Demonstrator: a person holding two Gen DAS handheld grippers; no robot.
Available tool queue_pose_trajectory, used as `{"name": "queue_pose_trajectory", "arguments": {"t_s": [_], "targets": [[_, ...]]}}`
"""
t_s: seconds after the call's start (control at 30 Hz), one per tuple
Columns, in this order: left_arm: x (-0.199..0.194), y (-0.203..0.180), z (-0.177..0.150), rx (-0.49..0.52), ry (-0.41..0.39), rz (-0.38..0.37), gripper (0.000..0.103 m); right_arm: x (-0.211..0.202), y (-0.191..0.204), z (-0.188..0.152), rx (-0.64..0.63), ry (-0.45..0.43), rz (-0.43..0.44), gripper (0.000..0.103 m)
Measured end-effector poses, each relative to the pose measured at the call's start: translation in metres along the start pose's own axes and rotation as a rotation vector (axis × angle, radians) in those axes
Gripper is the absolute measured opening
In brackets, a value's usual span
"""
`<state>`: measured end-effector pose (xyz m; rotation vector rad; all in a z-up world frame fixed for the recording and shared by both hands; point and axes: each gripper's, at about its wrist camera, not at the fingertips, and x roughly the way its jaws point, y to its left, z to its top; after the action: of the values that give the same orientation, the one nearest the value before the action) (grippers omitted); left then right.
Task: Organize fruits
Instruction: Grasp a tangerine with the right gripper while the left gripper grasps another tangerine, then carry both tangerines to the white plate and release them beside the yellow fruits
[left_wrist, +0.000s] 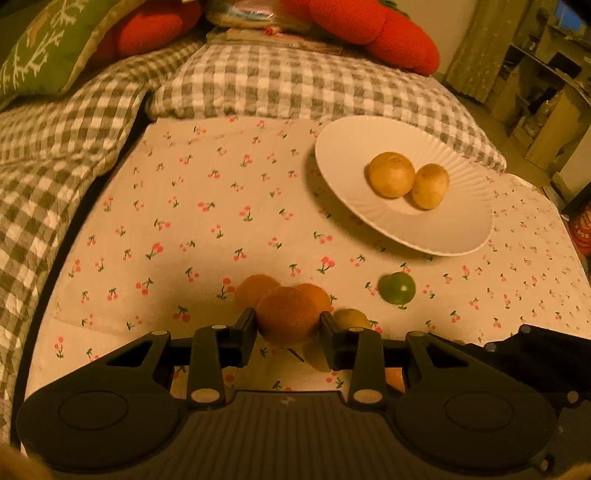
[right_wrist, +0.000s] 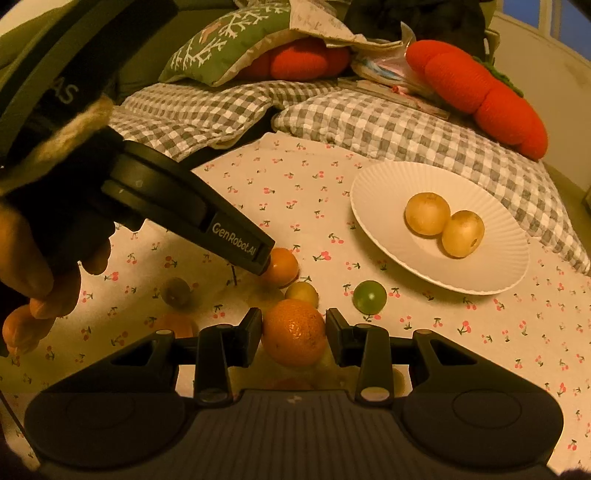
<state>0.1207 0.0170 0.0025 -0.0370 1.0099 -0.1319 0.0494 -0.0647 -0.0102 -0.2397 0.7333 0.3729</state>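
My left gripper (left_wrist: 288, 325) is shut on an orange (left_wrist: 288, 314), just above the cherry-print cloth. Two more oranges (left_wrist: 255, 290) sit behind it, a yellowish fruit (left_wrist: 351, 318) to its right and a green lime (left_wrist: 397, 288) further right. A white plate (left_wrist: 443, 229) at the right holds two tan round fruits (left_wrist: 391, 174). My right gripper (right_wrist: 294, 328) is shut on another orange (right_wrist: 294, 332). In the right wrist view the left gripper (right_wrist: 264, 264) shows at the left, holding its orange (right_wrist: 284, 266). The lime (right_wrist: 370, 296), a yellow fruit (right_wrist: 302, 293) and a dark fruit (right_wrist: 177, 291) lie nearby.
The white plate also shows in the right wrist view (right_wrist: 480, 273). Grey checked bedding (left_wrist: 258, 81) lies behind the cloth, with a green pillow (left_wrist: 48, 48) and red plush cushions (left_wrist: 391, 37). Shelving (left_wrist: 546, 92) stands at the far right. A hand (right_wrist: 33, 266) holds the left gripper.
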Motion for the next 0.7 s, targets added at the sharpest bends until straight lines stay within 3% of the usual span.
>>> {"name": "queue_pose_trajectory", "arguments": {"t_s": [0.33,0.7], "targets": [[-0.018,-0.006,0.006,0.011,-0.070,-0.054,0.023,-0.012,-0.021,0.007,0.066,-0.046,-0.012,0.034],[-0.025,0.001,0.020,-0.092,-0.093,-0.156,0.023,-0.019,-0.040,0.013,0.147,-0.072,-0.014,0.034]]}}
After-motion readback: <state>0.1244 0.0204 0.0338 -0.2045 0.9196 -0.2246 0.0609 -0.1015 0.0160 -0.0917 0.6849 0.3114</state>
